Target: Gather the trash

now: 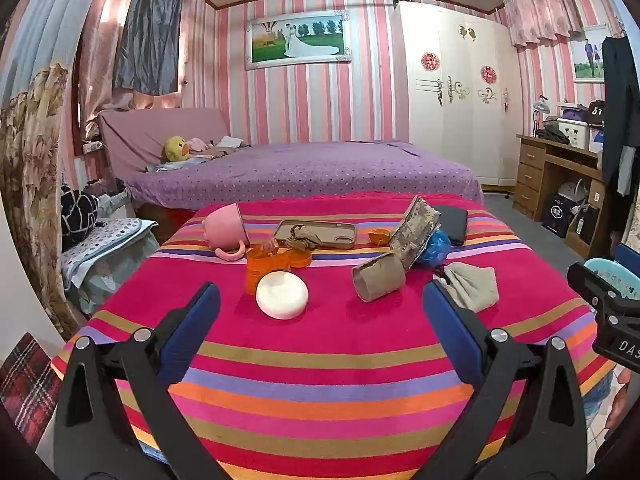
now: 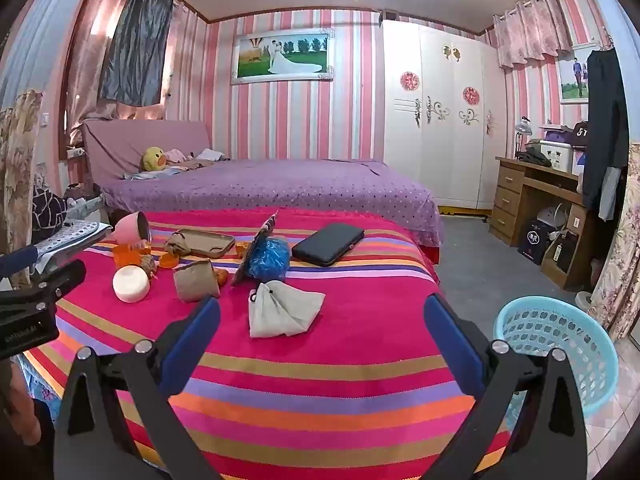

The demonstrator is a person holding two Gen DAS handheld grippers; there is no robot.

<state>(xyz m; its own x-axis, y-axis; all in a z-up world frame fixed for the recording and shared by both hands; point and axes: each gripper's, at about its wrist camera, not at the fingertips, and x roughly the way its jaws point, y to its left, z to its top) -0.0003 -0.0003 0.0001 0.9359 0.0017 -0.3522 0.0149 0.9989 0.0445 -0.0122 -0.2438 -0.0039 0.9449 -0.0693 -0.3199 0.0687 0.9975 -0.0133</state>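
Both grippers, left gripper (image 1: pixel 321 306) and right gripper (image 2: pixel 322 318), gape empty; clamp (image 1: pixel 618 344) reads "DAS".

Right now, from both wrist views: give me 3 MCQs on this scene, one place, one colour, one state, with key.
1. Where is the light-blue basket?
A. on the striped cloth
B. on the floor beside the covered surface
C. on the purple bed

2. What colour is the mug lying at the cloth's far left?
A. pink
B. green
C. black

3. How do the right gripper jaws stand?
A. shut on the grey rag
B. shut on nothing
C. open, holding nothing

Key: 1 B, the right wrist view shows it standing on the floor off the cloth's edge. 2 A, its body and handle are pink. 3 C, the blue pads stand wide apart, and the grey rag lies on the striped cloth beyond them.
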